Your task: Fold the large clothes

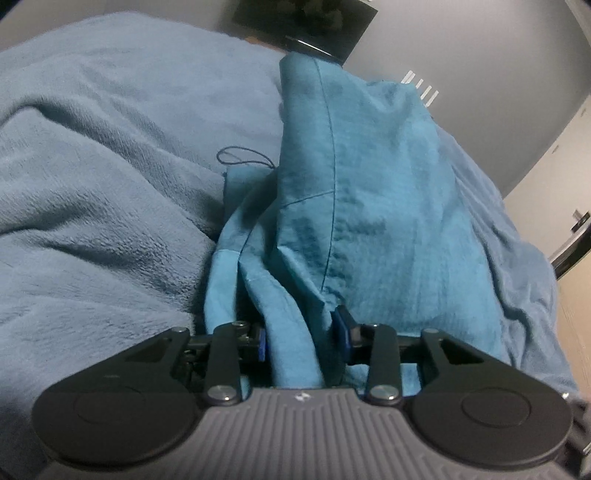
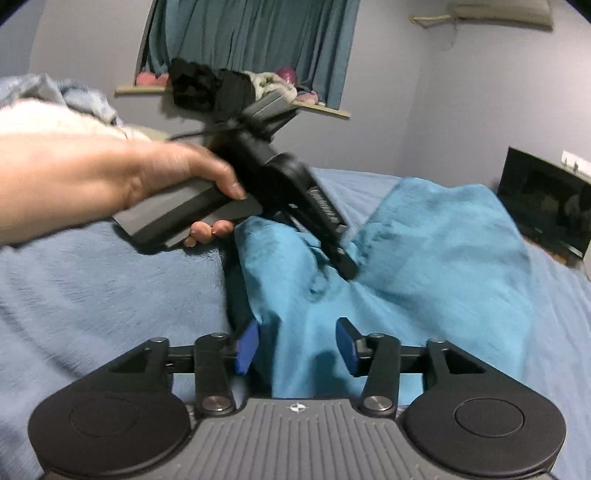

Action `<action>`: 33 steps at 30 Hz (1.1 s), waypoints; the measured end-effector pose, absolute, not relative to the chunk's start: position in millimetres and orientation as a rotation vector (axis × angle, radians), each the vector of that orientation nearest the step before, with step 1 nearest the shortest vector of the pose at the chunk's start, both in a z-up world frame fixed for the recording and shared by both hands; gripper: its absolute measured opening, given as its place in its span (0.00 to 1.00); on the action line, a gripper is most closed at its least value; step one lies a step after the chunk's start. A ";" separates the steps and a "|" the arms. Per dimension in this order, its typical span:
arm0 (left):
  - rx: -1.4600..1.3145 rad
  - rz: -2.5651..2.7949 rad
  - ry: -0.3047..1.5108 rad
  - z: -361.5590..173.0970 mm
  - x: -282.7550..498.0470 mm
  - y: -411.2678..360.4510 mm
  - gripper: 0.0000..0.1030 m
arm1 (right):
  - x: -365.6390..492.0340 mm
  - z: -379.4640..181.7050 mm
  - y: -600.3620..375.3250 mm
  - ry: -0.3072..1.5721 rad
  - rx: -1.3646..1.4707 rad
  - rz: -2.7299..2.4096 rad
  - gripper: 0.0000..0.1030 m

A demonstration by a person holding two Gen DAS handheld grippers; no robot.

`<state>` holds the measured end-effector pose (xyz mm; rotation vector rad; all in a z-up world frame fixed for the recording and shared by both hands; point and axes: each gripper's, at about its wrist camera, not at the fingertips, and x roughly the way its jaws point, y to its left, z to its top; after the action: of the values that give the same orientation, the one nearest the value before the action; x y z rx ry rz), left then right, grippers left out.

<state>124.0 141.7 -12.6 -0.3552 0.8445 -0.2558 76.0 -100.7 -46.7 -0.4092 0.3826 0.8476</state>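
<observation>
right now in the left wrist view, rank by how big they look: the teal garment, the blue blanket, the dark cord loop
1. blue blanket, fills most of the frame
2. teal garment, though it's nearer the camera, so this is apparent size only
3. dark cord loop, far smallest

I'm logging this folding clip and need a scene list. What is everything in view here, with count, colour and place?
garment: one, teal, bunched on the bed, fabric lying between both grippers' fingers
drawstring loop: one, dark, on the blanket at the garment's left edge
blanket: one, pale blue, fleecy, covering the bed
screen: one, black, at the far side of the bed against the wall
curtain: one, teal, over the window
window ledge: one, light wood, holding dark and pink items, too blurred to name
left hand: one, holding the left gripper's handle
left gripper: one, black with blue pads, open around garment fabric
right gripper: one, same build, open over the garment
</observation>
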 end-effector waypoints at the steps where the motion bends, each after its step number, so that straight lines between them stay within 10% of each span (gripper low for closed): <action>1: -0.326 -0.250 0.834 -7.7 118.3 138.9 0.34 | 77.6 -41.2 -114.5 0.386 -0.377 0.843 0.50; 14: -0.186 -0.405 0.660 42.8 76.7 103.7 0.45 | 142.6 -72.0 -200.8 0.475 -0.101 0.530 0.41; 25: -0.267 -0.166 0.631 39.7 200.8 128.9 0.84 | 152.4 -77.9 -184.6 0.430 -0.140 0.508 0.41; 27: -0.387 -0.257 0.664 30.7 216.5 140.3 0.74 | 150.8 -76.7 -185.3 0.421 -0.149 0.508 0.41; 29: -0.476 -0.315 0.706 22.4 230.3 148.1 0.40 | 147.9 -74.1 -185.7 0.415 -0.154 0.507 0.41; 33: -0.465 -0.226 0.742 10.2 255.4 151.6 0.26 | 151.3 -75.5 -177.8 0.388 -0.173 0.504 0.41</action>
<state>255.4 151.6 10.2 -0.4647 0.7422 -0.2257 151.3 -177.8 -75.5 -0.1728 0.3880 0.5040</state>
